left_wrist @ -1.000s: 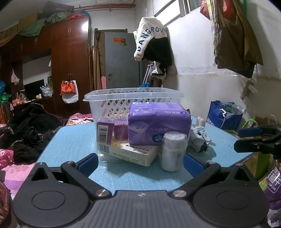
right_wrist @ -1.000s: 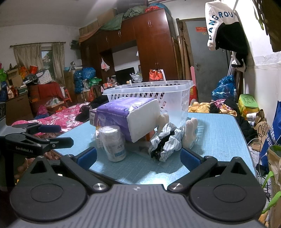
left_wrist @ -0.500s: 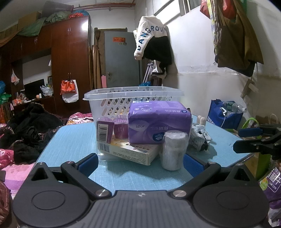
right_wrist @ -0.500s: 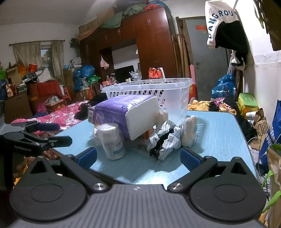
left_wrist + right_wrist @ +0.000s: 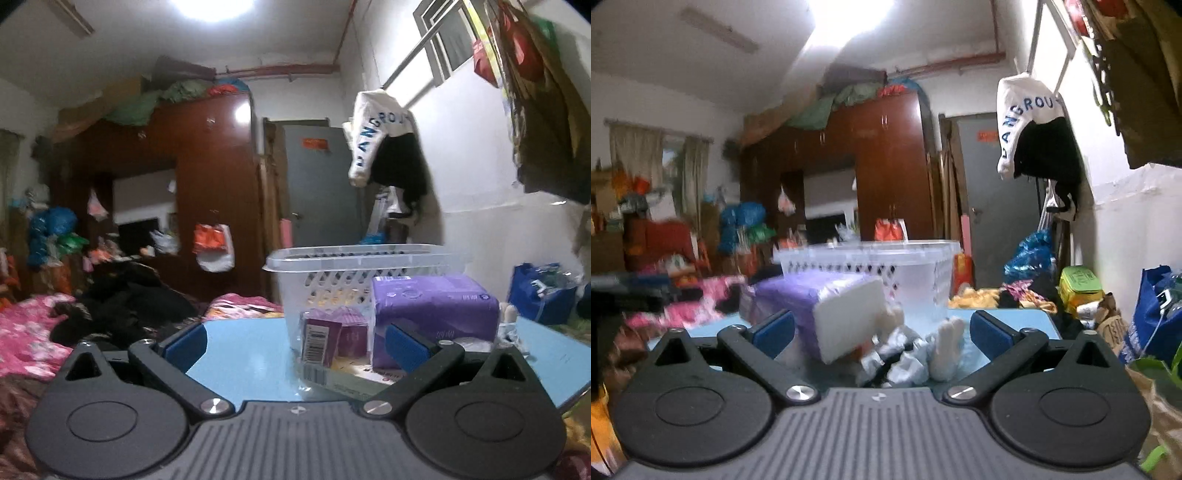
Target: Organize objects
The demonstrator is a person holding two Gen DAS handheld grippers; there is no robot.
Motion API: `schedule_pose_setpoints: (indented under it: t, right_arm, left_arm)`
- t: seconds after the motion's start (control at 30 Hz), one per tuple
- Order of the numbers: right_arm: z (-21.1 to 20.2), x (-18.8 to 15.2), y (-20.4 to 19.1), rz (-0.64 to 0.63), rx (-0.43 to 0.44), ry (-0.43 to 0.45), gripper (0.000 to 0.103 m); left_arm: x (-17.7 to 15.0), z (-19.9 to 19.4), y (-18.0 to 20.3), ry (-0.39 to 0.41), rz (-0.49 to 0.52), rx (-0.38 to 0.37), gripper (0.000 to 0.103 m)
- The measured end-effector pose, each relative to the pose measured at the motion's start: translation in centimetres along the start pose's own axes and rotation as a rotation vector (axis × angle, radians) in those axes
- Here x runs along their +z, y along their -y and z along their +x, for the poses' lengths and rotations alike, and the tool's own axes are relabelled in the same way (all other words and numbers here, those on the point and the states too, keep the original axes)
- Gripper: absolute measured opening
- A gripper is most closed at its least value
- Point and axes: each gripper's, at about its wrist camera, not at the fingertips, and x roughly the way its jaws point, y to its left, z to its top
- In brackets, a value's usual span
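Task status: not started, as far as both views show. The white perforated plastic basket (image 5: 354,273) stands on the light blue table (image 5: 243,354), and no item can be seen inside it, though its floor is hidden from this low angle. All the goods sit in a cluster on the table just in front of the basket:

- soft purple plastic-wrapped pack (image 5: 432,314), resting on a flat printed carton (image 5: 347,376)
- small maroon box with a barcode (image 5: 319,341), upright beside the pack
- crumpled black-and-white striped cloth (image 5: 901,358), near the pack's white end

Left gripper (image 5: 295,347): fingers spread wide, grasping nothing. Right gripper (image 5: 882,332): fingers likewise released and empty. Both are held low at the near table edge, short of the cluster.

Clearances: the table surface to the left of the cluster is bare – usable approach room. The basket rim sits above the items, so each must likely be lifted over it. The table's right side ends close to a blue bag (image 5: 539,295) on the floor – limited margin there
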Motion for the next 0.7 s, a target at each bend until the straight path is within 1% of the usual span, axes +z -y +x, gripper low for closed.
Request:
schedule_pose_setpoints:
  t: [0.1,0.13,0.17,0.23,0.27,0.3,0.4,0.47,0.53,0.6,0.63,0.7]
  right_arm:
    - [0.6,0.0,0.6,0.026,0.027,-0.034,0.103]
    - [0.9,0.0,0.7,0.03,0.033,-0.045,0.103]
    - [1.1,-0.1,0.8,0.039,0.032,-0.052,0.103]
    - [1.5,-0.2,0.6,0.046,0.049,-0.063,0.103]
    - [1.7,-0.2,0.4,0.046,0.072,-0.07,0.103]
    - [2.0,-0.1,0.3,0.047,0.093,-0.075,0.103]
    - [2.9,0.4,-0.1,0.054,0.131,-0.075,0.103]
    - [3.5,0.6,-0.7,0.029,0.146,-0.077,0.103]
    - [4.1,0.7,-1.2,0.008,0.159,-0.084,0.103]
    - [4.6,0.6,-1.2,0.002,0.171,-0.097,0.103]
    - [4.8,0.6,-1.1,0.002,0.175,-0.098,0.102]
    - [4.9,0.6,-1.0,0.004,0.18,-0.093,0.098]
  left_arm:
    - [0.1,1.3,-1.0,-0.005,0.003,-0.07,0.103]
    - [0.0,1.9,-1.3,-0.035,-0.009,-0.078,0.103]
    - [-0.1,2.2,-1.4,-0.048,-0.015,-0.074,0.103]
    - [-0.2,2.2,-1.2,-0.025,-0.006,-0.055,0.103]
    - [-0.2,2.1,-1.0,-0.01,-0.004,-0.067,0.103]
    - [0.0,2.1,-1.1,-0.005,-0.011,-0.092,0.103]
    - [0.8,2.3,-1.3,0.002,-0.035,-0.213,0.103]
    - [1.0,2.8,-1.1,0.01,-0.003,-0.262,0.103]
    - [1.1,3.5,-0.5,0.013,0.047,-0.305,0.099]
    - [0.9,4.4,-0.4,0.006,0.066,-0.351,0.088]
    - [0.7,4.9,-0.4,0.003,0.066,-0.371,0.086]
    - [0.5,5.8,-0.4,-0.01,0.059,-0.392,0.075]
